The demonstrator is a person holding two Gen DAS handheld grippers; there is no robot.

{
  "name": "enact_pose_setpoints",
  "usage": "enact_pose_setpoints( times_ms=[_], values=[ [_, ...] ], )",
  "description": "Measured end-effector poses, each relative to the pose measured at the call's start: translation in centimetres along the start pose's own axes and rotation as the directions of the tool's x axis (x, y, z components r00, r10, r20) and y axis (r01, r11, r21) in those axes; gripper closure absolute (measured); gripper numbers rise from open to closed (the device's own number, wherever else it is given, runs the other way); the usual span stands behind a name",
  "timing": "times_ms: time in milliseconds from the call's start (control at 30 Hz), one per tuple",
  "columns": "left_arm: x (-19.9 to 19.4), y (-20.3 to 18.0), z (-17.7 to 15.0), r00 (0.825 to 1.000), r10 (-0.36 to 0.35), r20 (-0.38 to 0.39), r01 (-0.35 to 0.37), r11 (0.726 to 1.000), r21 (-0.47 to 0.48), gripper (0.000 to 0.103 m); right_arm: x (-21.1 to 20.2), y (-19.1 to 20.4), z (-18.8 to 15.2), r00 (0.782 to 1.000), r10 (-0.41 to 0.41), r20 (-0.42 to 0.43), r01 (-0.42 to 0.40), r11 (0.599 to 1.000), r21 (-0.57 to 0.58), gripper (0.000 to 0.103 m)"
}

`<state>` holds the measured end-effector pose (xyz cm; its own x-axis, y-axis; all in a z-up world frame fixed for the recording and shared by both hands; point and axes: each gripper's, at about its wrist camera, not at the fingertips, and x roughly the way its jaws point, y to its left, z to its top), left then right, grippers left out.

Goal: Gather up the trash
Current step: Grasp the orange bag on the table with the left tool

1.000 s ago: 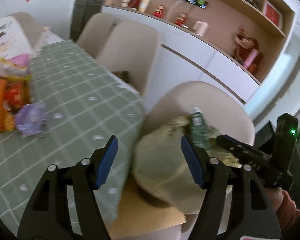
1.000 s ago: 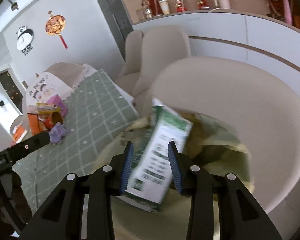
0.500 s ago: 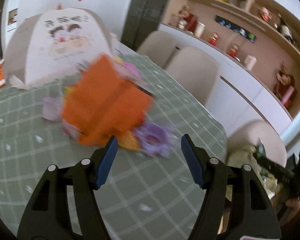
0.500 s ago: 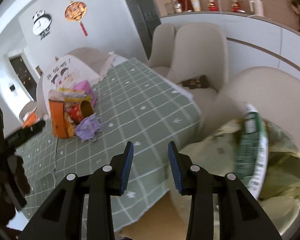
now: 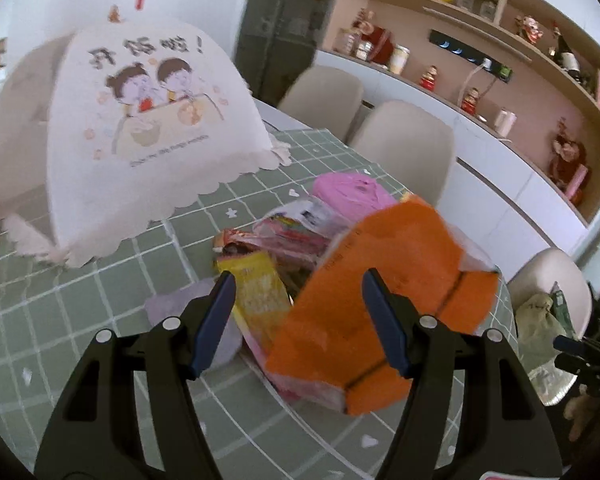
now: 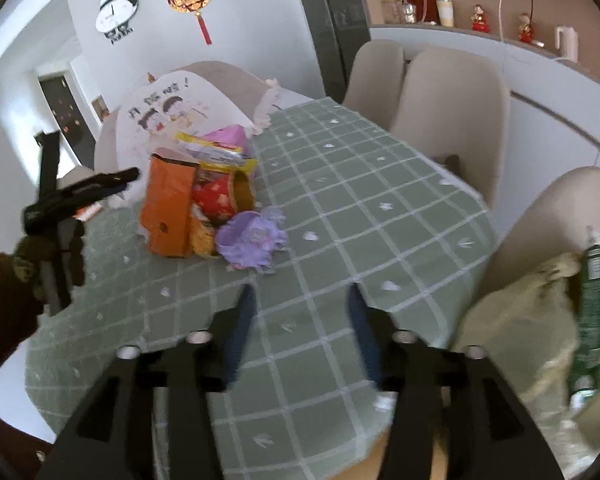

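The left wrist view looked close down on the trash pile [image 5: 340, 280]; the right wrist view faced that same pile [image 6: 204, 208] from farther off, at its 11 o'clock across the bench [image 6: 340, 208].

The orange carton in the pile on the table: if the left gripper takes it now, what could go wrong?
1. The orange carton leans against the red snack tube and the yellow wrapper, so pulling it out may topple or scatter them.
2. The left gripper has wide-open jaws near both carton and wrapper, so it may pinch both.
3. The purple crumpled piece lies loose beside the pile and could get pushed across the tablecloth.
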<state>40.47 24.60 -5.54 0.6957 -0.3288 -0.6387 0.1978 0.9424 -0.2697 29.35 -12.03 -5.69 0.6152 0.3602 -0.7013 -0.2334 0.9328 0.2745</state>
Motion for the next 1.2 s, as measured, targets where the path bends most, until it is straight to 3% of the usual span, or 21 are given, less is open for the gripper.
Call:
enact_pose_setpoints(
  times_ms=[100, 233, 400, 533, 667, 733, 767, 800, 867, 900, 1033, 1200],
  values=[
    [2.0, 0.8, 0.8, 0.995, -0.081, -0.054, 0.081, 0.997, 0.013, 0.041, 1.8, 1.2, 0.0, 0.999, 0.009, -0.035, -0.008, 1.0, 0.021, 0.05],
    [4.1, 0.9, 0.9, 0.976, -0.178, -0.128, 0.179, 0.984, -0.002, 0.041, 3.6, 2.6, -0.4, 0.995, -0.031, -0.093, 0.031, 1.0, 0.003, 0.05],
    [3.0, -1.6, -2.1, 0.937, -0.284, -0.204, 0.288, 0.958, -0.009, 0.041, 5.1, 3.3, -0.9, 0.981, -0.122, -0.149, 0.118, 0.992, -0.036, 0.05],
    [2.0, -2.9, -4.8, 0.92, -0.305, -0.248, 0.307, 0.951, -0.033, 0.041, 5.6, 3.2, -1.1, 0.976, -0.16, -0.15, 0.157, 0.987, -0.034, 0.05],
    [1.1, -4.0, -7.2, 0.919, -0.289, -0.267, 0.284, 0.957, -0.058, 0.041, 6.1, 3.2, -1.0, 0.948, -0.276, -0.158, 0.271, 0.961, -0.051, 0.05],
    [0.7, -4.5, -8.0, 0.929, -0.259, -0.265, 0.248, 0.966, -0.073, 0.041, 5.9, 3.3, -0.9, 0.942, -0.3, -0.152, 0.292, 0.954, -0.069, 0.05],
    [0.7, -4.5, -8.1, 0.933, -0.246, -0.261, 0.233, 0.969, -0.081, 0.047, 5.7, 3.3, -0.9, 0.943, -0.299, -0.144, 0.291, 0.954, -0.072, 0.05],
    [0.7, -4.6, -8.3, 0.942, -0.22, -0.255, 0.201, 0.975, -0.098, 0.052, 5.3, 3.3, -0.9, 0.947, -0.294, -0.132, 0.287, 0.955, -0.072, 0.05],
    [0.9, -4.6, -8.4, 0.951, -0.165, -0.262, 0.138, 0.983, -0.117, 0.074, 4.7, 3.2, -0.8, 0.953, -0.28, -0.114, 0.273, 0.959, -0.07, 0.05],
    [0.8, -4.7, -8.4, 0.953, -0.15, -0.264, 0.12, 0.985, -0.128, 0.077, 4.4, 3.2, -0.8, 0.956, -0.272, -0.108, 0.266, 0.962, -0.067, 0.05],
    [-0.9, -5.3, -8.3, 0.96, -0.154, -0.236, 0.125, 0.983, -0.135, 0.085, 3.5, 2.7, -0.6, 0.969, -0.231, -0.086, 0.228, 0.973, -0.043, 0.05],
    [-5.2, -4.5, -9.1, 0.972, -0.128, -0.197, 0.095, 0.981, -0.168, 0.086, 3.9, 2.0, -0.4, 0.986, -0.133, -0.101, 0.134, 0.991, 0.002, 0.05]
  ],
)
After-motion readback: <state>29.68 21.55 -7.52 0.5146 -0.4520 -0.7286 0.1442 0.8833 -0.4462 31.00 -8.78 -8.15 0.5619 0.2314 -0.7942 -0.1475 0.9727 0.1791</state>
